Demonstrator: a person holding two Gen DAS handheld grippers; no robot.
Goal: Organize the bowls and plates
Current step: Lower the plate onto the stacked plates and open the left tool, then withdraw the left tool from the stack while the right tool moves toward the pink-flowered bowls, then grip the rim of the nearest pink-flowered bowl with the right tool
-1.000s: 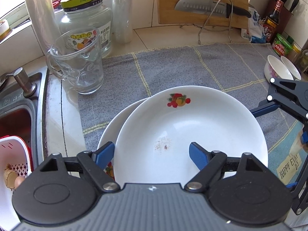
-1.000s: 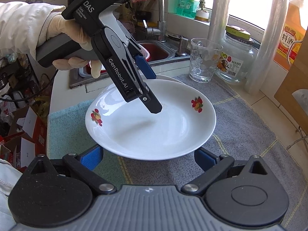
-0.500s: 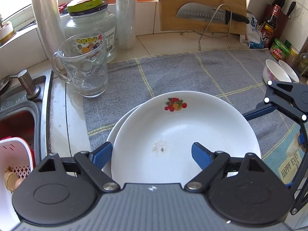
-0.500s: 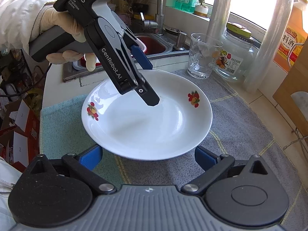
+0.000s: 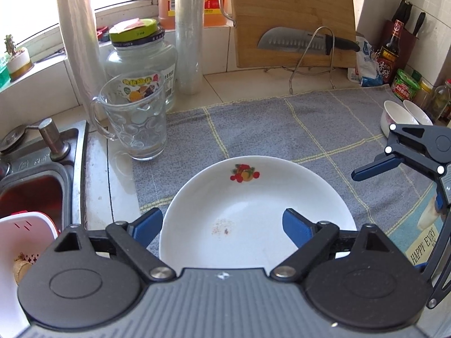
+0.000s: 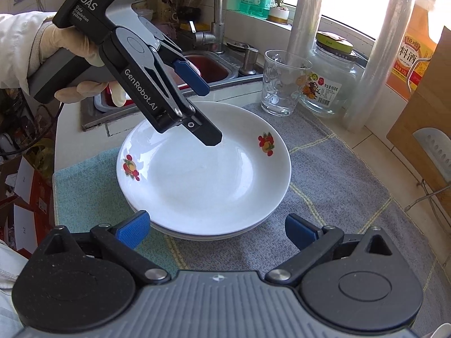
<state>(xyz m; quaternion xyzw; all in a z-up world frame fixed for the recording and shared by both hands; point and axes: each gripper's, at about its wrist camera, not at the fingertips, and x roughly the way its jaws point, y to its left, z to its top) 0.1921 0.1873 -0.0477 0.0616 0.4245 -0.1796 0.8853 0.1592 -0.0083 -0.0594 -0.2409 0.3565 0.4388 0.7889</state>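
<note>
A white plate with fruit prints [image 5: 253, 205] lies on top of a stack of plates [image 6: 203, 180] on the grey checked cloth [image 5: 310, 129]. My left gripper [image 5: 222, 225], held in a gloved hand [image 6: 59, 45], hovers above the plate's near-left rim. Its jaws are opening, and its blue pads [image 6: 194, 79] are clear of the plate. My right gripper [image 6: 217, 231] stands open at the stack's opposite rim and holds nothing. In the left wrist view the right gripper [image 5: 406, 183] shows at the right edge. Two small white bowls [image 5: 394, 115] sit at the far right.
A glass mug [image 5: 135, 124], a green-lidded jar [image 5: 141, 53] and film rolls [image 5: 188, 36] stand behind the plates. The sink [image 5: 31, 186] with a white basket [image 5: 25, 242] lies left. A cutting board with a knife [image 5: 293, 42], a wire rack [image 5: 313, 59] and sauce bottles [image 5: 389, 53] line the back.
The top plate, earlier offset from the one below, now sits squarely on the stack. My left gripper has let go, widened its jaws and lifted off the plate. The right gripper has barely moved.
</note>
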